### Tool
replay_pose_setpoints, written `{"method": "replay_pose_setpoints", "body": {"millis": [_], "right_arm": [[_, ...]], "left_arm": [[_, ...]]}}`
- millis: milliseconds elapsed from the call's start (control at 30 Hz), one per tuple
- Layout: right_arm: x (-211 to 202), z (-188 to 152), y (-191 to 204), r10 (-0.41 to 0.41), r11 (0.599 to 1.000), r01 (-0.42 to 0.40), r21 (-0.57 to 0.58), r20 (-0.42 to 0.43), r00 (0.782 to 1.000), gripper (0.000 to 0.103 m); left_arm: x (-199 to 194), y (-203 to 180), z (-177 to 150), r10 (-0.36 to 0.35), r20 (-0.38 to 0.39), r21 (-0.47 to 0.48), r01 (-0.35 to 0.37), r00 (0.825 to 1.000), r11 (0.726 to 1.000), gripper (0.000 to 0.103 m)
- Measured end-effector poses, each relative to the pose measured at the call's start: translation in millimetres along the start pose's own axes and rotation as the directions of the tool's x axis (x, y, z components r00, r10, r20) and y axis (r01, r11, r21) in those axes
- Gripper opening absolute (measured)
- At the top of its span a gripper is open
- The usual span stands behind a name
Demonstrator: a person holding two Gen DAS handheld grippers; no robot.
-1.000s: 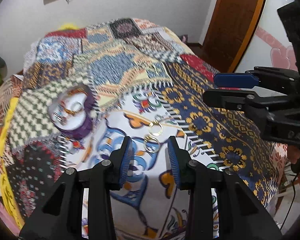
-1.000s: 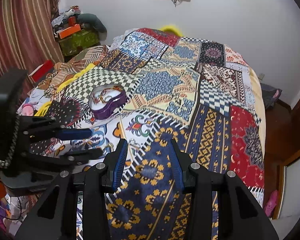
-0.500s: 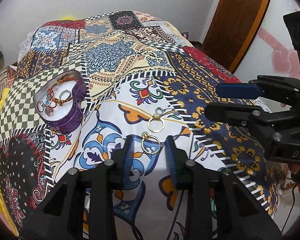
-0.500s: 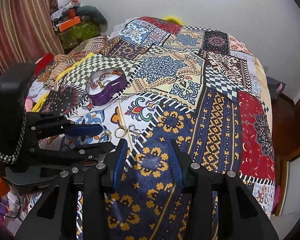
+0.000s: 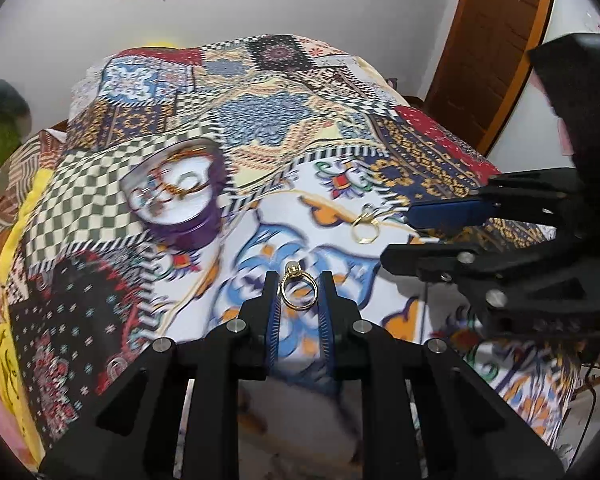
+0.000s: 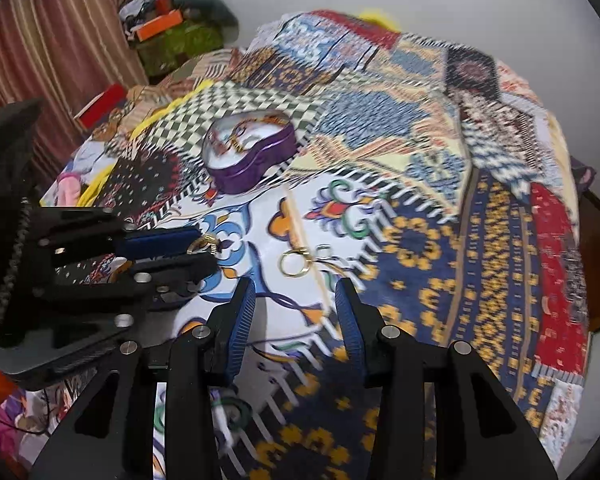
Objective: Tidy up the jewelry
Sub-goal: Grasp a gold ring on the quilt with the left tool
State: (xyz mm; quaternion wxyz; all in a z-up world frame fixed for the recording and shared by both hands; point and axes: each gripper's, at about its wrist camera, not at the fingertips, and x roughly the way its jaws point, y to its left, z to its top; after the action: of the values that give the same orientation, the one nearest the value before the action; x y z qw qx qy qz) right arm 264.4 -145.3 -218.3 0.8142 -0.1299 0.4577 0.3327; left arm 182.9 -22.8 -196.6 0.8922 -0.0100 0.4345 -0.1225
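Both tools have dropped closer to the patchwork bedspread (image 5: pixel 292 128) since a second ago, and the left tool (image 5: pixel 299 280) has gone forward so that the near gold ring (image 5: pixel 298 294), earlier lying just ahead of its tips, now sits between its fingers. Its jaws are closing around that ring, and the ring's sides look to be at the blue pads.

Ahead and to the right of the left tool a second gold ring (image 5: pixel 365 228) lies flat on the white floral patch, just in front of the right tool (image 6: pixel 296 290). The right tool is partly open with nothing in it; that ring (image 6: pixel 296 261) lies just beyond its tips.

Further ahead and left of both, the purple heart-shaped tin (image 5: pixel 180 196) stands open with jewelry inside. Bare bedspread lies between the rings and the tin. The right tool's black body crowds the left tool's right side. The bed's edge falls away on the far right toward a wooden door (image 5: pixel 496 36).
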Motion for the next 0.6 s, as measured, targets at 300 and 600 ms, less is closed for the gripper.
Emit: {"method": "replay_pose_setpoints", "body": {"millis": [300, 600], "right_arm": [[15.6, 9.2, 9.1, -0.056, 0.997, 0.054, -0.056, -0.029, 0.998, 0.033], [16.8, 10.3, 8.1, -0.084, 0.995, 0.083, -0.06, -0.02, 0.996, 0.015]], "left_arm": [[-8.6, 13.3, -13.0, 0.033, 0.016, -0.028, -0.033, 0.999, 0.999, 0.018], [-13.4, 13.3, -10.5, 0.034, 0.033, -0.045, -0.032, 0.999, 0.998, 0.018]]}}
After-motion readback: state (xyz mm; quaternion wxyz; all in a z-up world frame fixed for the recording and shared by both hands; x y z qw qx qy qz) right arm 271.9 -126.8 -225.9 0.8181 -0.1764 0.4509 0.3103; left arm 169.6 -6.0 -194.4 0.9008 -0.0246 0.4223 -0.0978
